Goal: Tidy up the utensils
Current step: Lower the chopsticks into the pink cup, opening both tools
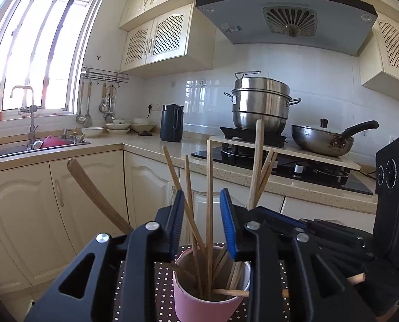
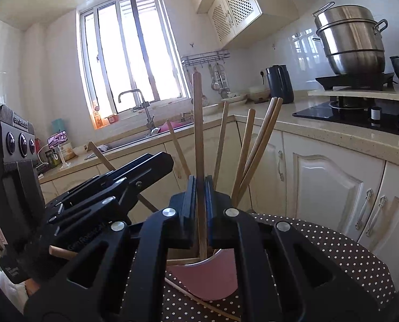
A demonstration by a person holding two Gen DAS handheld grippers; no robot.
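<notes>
A pink cup [image 1: 199, 306] stands on a brown polka-dot table [image 1: 162, 289] and holds several wooden chopsticks [image 1: 209, 187]. My left gripper [image 1: 202, 214] is open, its blue pads on either side of the chopsticks above the cup, not pressing them. A broad wooden utensil [image 1: 97, 196] leans out to the left. My right gripper [image 2: 200, 187] is shut on one thick wooden chopstick [image 2: 198, 123] that stands upright in the pink cup [image 2: 207, 276]. Other chopsticks [image 2: 261, 145] fan out behind it. The right gripper's body [image 1: 341, 241] shows at the right in the left wrist view.
A loose thin stick [image 2: 199, 300] lies on the polka-dot table [image 2: 333, 249] beside the cup. Behind are cream cabinets [image 1: 73, 201], a sink [image 1: 33, 145], a hob with a steel steamer pot [image 1: 261, 102] and a wok [image 1: 322, 139], and a dark kettle [image 1: 172, 122].
</notes>
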